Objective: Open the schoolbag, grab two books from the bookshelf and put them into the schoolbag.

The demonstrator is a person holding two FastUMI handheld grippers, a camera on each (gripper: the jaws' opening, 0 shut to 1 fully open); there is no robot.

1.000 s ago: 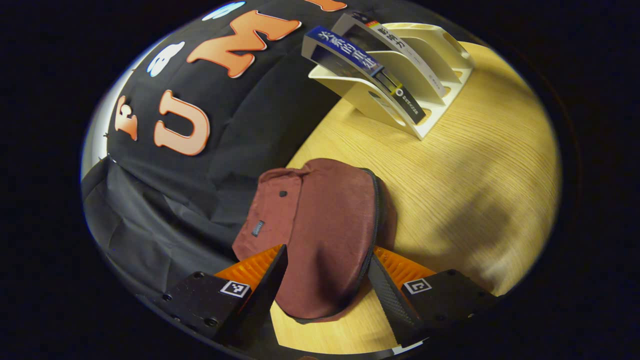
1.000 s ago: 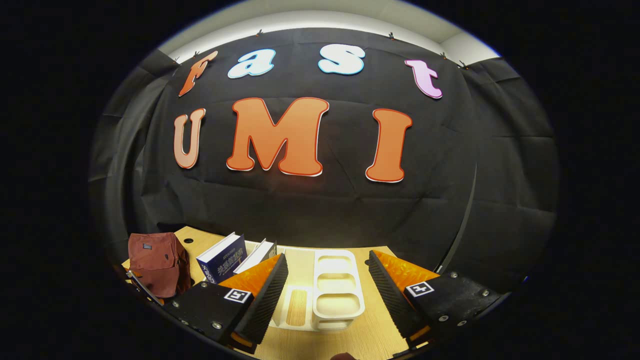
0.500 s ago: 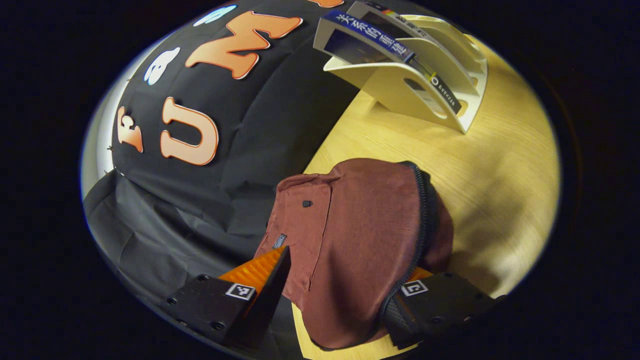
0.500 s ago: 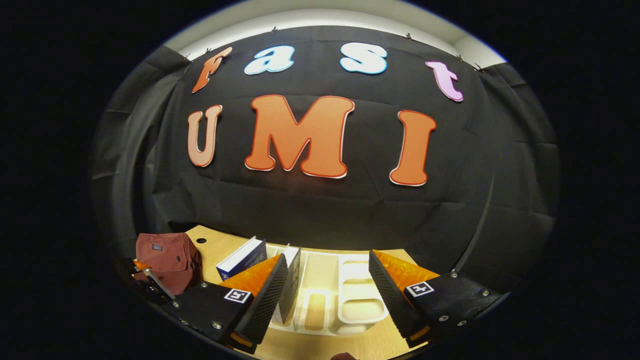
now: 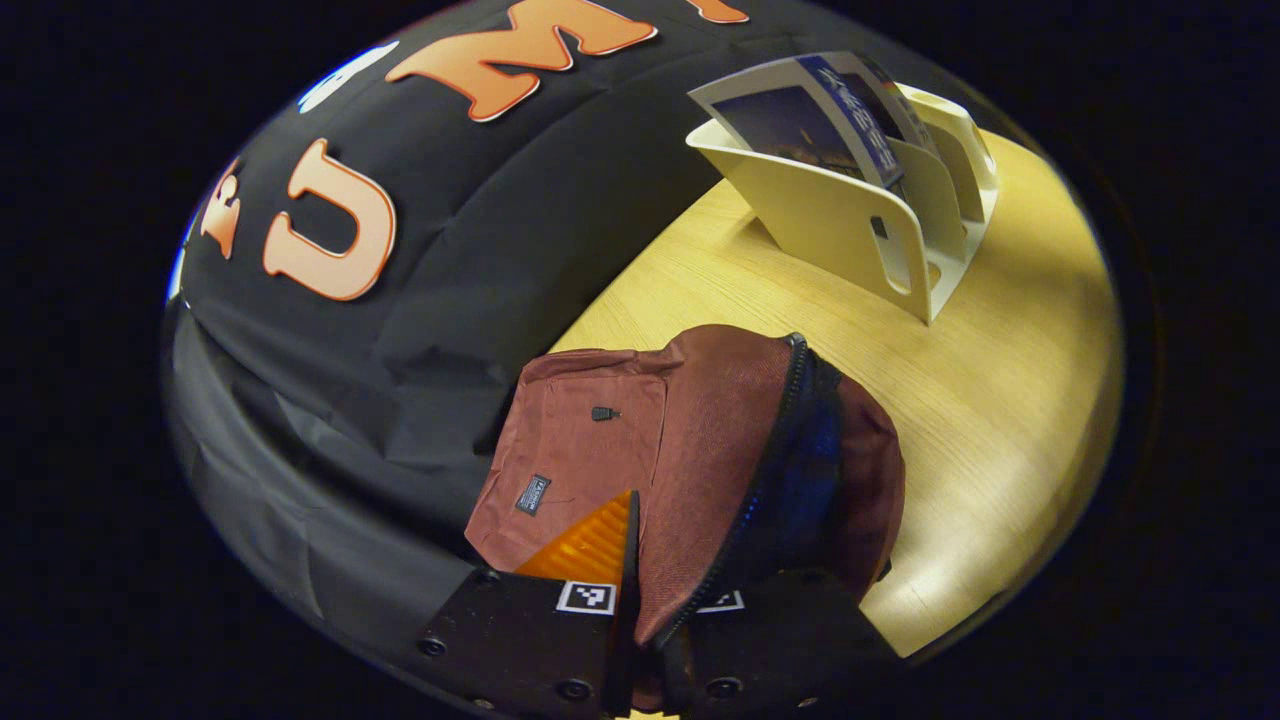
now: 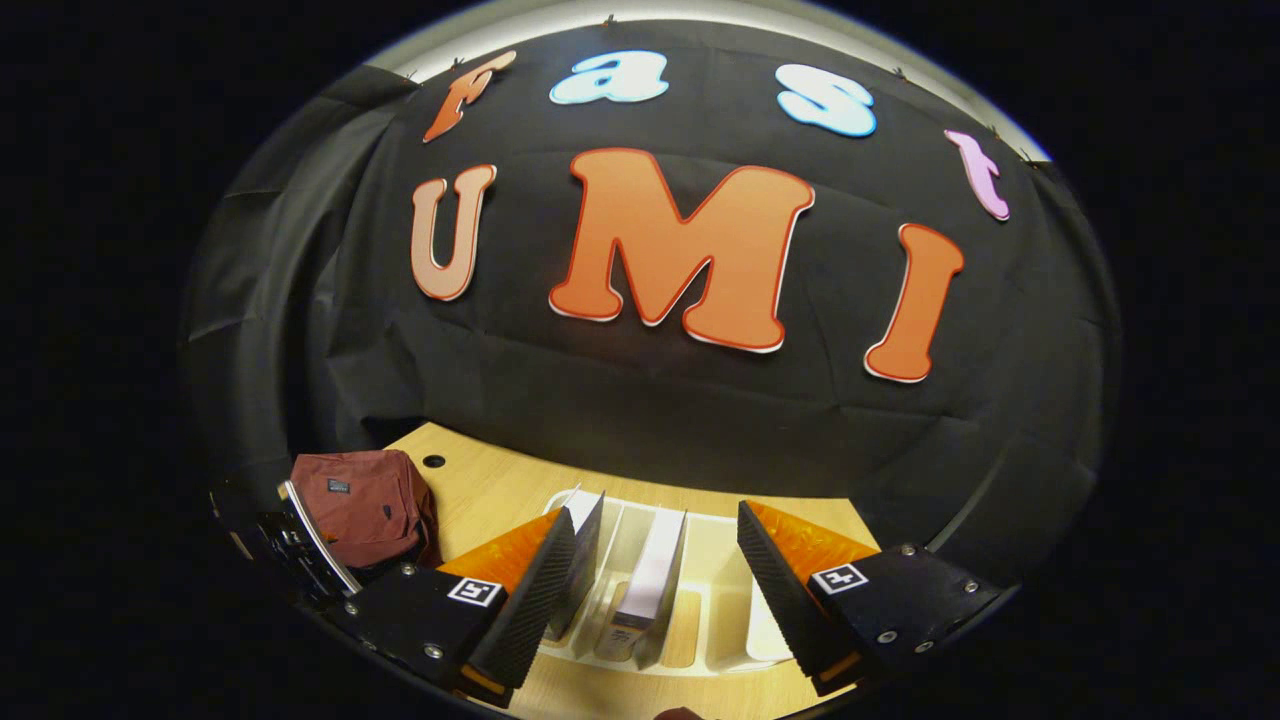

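The maroon schoolbag (image 5: 610, 440) stands on the wooden table against the black cloth. Its zip gapes along the top and shows a blue lining (image 5: 800, 480). My left gripper (image 5: 640, 605) is shut on the bag's front panel beside the zip. Beyond it a cream bookshelf (image 5: 840, 225) holds a blue book (image 5: 800, 120) and another behind it. In the right gripper view, my right gripper (image 6: 655, 590) is open above the bookshelf (image 6: 700, 640), its fingers either side of a book with white page edges (image 6: 655, 570). A second book (image 6: 585, 535) leans at the left finger. The schoolbag (image 6: 360, 500) sits far left.
The light wooden table (image 5: 1000, 400) stretches to the right of the bag and in front of the shelf. Black cloth hangs right behind the bag and the shelf. In the right gripper view the left gripper (image 6: 300, 545) shows beside the bag, and a small hole (image 6: 434, 461) marks the tabletop.
My left gripper went from open around the bag to shut on its front panel, and the zip gap has widened. My right gripper, open throughout, shifted along the shelf to straddle a book.
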